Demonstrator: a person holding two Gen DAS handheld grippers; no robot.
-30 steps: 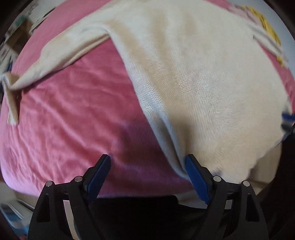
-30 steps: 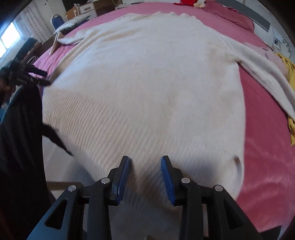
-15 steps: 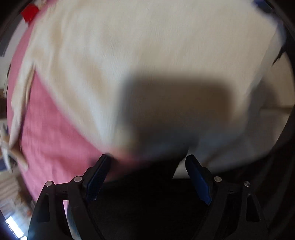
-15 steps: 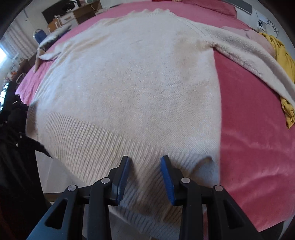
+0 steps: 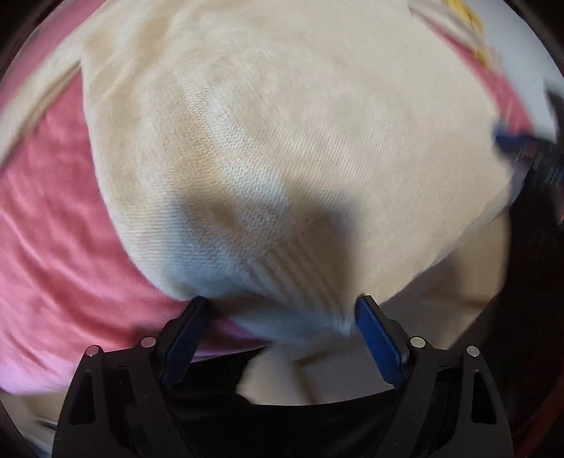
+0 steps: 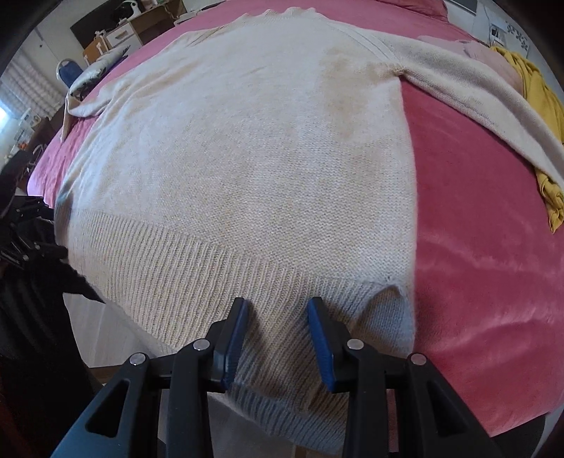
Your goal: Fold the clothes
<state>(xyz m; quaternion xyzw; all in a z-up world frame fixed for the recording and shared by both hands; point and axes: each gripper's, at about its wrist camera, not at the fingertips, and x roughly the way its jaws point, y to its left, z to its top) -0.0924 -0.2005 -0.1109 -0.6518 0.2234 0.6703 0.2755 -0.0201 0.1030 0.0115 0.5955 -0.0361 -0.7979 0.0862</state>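
Observation:
A cream knit sweater (image 6: 246, 158) lies spread flat on a pink bed cover (image 6: 476, 264), sleeves out to both sides. Its ribbed hem hangs over the bed's near edge. My right gripper (image 6: 276, 310) is open, its blue pads straddling the hem near the sweater's right corner. My left gripper (image 5: 280, 310) is wide open at the hem's left corner, with the ribbed edge (image 5: 299, 282) between its fingers; this view is blurred. The left gripper also shows in the right wrist view (image 6: 24, 225) at the far left, and the right gripper in the left wrist view (image 5: 518, 144) at the far right.
A yellow garment (image 6: 543, 116) and a pale pink one (image 6: 458, 45) lie on the bed's right side beyond the sleeve. A wooden cabinet (image 6: 141, 24) and a blue chair (image 6: 68, 72) stand at the back left. Pale floor (image 6: 105, 334) shows below the bed edge.
My left gripper has swung along the bed edge and now frames the hem's left corner. My right gripper has shifted toward the hem's right corner and stayed open.

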